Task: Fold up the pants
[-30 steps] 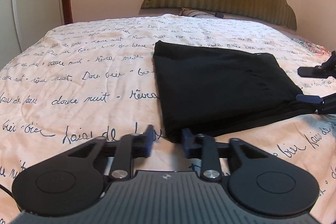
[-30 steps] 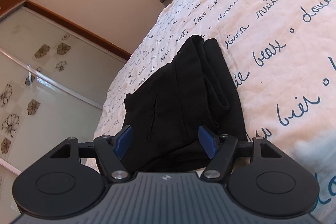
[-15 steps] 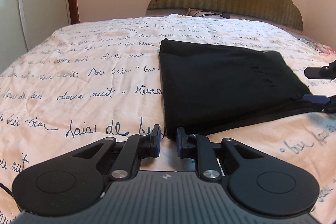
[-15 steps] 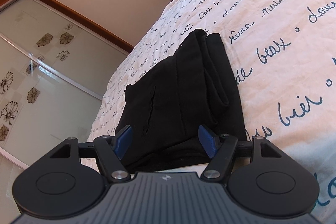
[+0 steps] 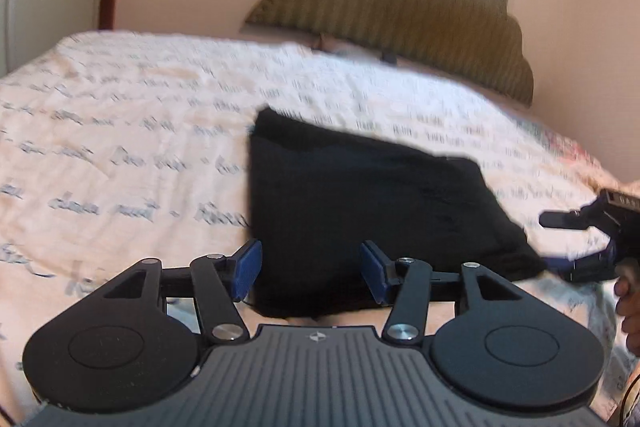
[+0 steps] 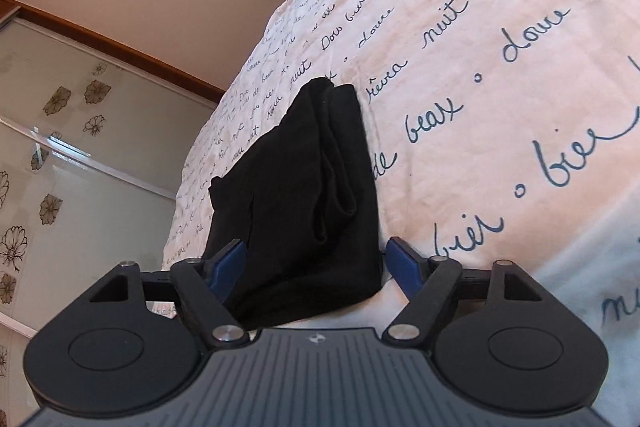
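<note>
- The pants (image 5: 360, 195) lie as a folded black slab on the bed (image 5: 120, 131), out from the headboard (image 5: 400, 27) toward the middle of the bed, with one end reaching back to the near edge.
- The left gripper (image 5: 311, 269) hangs over that near end, jaws wide apart with the cloth edge showing in the gap, touching nothing as far as I can tell.
- The right gripper (image 6: 314, 264) sits low at the pants' (image 6: 304, 195) other near corner, jaws spread too, straddling stacked layers.
- Both sit about equally near, one per corner, and the bundle's long axis seems to run away from the left jaws toward the headboard.
- The fabric is a soft matte knit, limp, with rounded fold edges and a loose ridge on top, so it will likely sag when lifted.
- The quilt is pale, script-printed and slightly rumpled.
- The left view is blurred, so its contact stays uncertain.
</note>
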